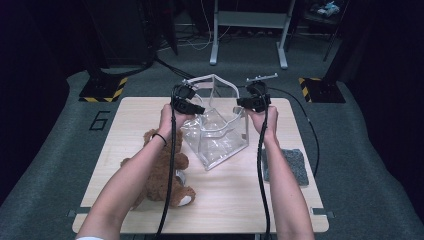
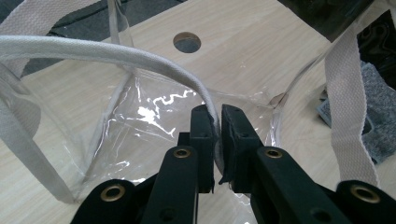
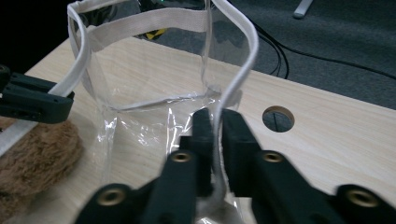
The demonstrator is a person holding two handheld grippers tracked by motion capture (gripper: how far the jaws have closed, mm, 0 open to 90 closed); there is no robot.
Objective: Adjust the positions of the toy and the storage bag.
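Teddy bear (image 1: 159,172): brown, lying on tabletop (image 1: 235,200)
Grey pad (image 1: 289,166): at tabletop's right edge

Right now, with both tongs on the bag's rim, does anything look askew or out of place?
Nothing is damaged or spilled. The clear bag stands skewed to the table's edges, held open by the left tongs and right tongs. The teddy bear lies on its side beside it.

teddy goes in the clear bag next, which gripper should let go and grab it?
Left, probably. Both the left gripper and the right gripper are clamped on the clear bag rim, but the teddy bear lies beside the left forearm, across the bag from the right.
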